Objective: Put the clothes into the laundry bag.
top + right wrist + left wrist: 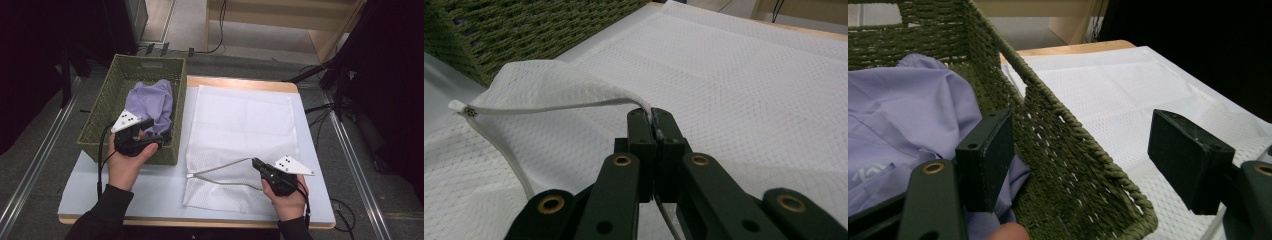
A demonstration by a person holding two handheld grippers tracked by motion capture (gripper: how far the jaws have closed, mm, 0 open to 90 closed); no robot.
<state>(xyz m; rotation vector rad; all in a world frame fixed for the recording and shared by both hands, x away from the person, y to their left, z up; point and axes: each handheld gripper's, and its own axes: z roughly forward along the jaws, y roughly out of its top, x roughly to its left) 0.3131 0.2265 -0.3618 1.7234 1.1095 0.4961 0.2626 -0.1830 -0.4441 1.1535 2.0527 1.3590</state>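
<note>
High view: the white mesh laundry bag (240,135) lies flat on the table (165,187), long axis running 12 to 6 o'clock, mouth at the near end. The right gripper (256,162) pinches the upper edge of that mouth; in the right gripper view its jaws stand fully closed on the zipper tape (574,106), lifting it so the opening gapes toward 9 o'clock.

The lavender shirt (150,100) lies crumpled in the green wicker basket (107,102), at 10 o'clock from the bag mouth. The left gripper (152,131) hovers over the near right corner of the basket. The left gripper view shows its jaws wide apart and empty, straddling the basket wall (1063,145): one pad sits inside, just beside the shirt (903,115), the other outside over the bag (1108,85).

Governing relation: the shirt lies at 11 o'clock from the left gripper, close by, and the left hand is much the nearer. Judgement: the left gripper must shift inward off the wall before closing on cloth, then carry toward 4 o'clock into the held-open mouth.
</note>
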